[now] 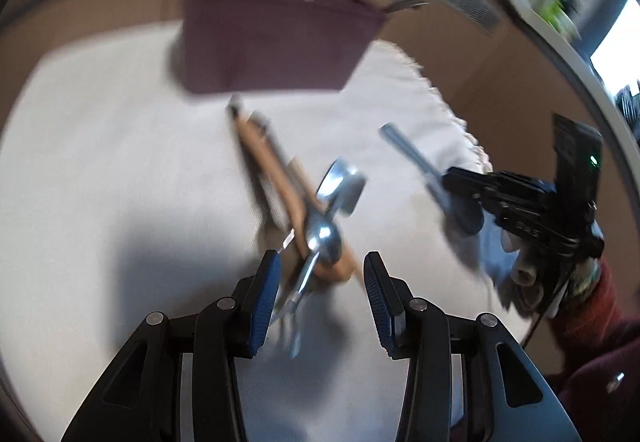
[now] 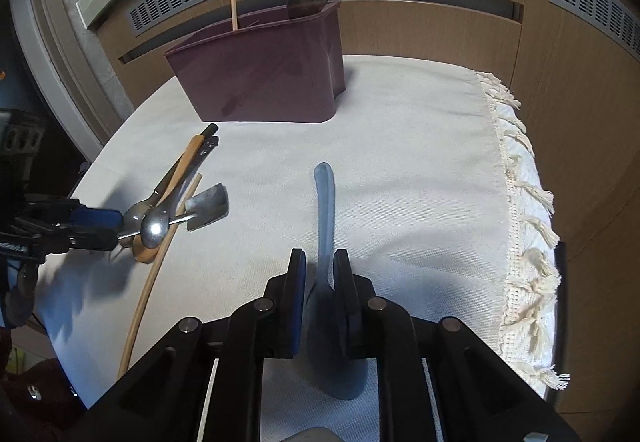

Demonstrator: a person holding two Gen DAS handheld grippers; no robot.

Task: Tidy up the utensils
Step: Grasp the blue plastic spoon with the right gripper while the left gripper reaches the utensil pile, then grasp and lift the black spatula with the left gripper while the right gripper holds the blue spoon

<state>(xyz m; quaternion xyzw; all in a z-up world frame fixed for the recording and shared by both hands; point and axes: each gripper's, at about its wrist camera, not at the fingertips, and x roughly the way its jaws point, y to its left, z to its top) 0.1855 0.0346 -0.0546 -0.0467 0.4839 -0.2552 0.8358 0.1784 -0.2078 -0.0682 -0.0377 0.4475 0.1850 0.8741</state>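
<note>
The right wrist view shows the right gripper (image 2: 320,274) standing over a blue spoon (image 2: 325,217) that lies on the white cloth (image 2: 420,169) of the bench. Its jaws are only a little apart, with the spoon's neck between them, and whether the pads press on it cannot be told. If the grip is loose, a lift would let the spoon slip and drop back on the cloth — the smooth, narrow neck gives little hold.

In the left wrist view the left gripper (image 1: 320,298) is wide open and holds nothing. It hovers just over a pile of utensils (image 1: 316,226): metal spoons, a fork, a wooden spoon and a small metal spatula, all crossed over each other. Closing here could catch two pieces at once, or push the pile aside — the picture is also blurred, so the aim is hard to judge.

The maroon holder (image 2: 260,77) stands at the far side of the cloth, with a stick and a dark utensil already in it. It looks light, so a hard push by a utensil could tip it
</note>
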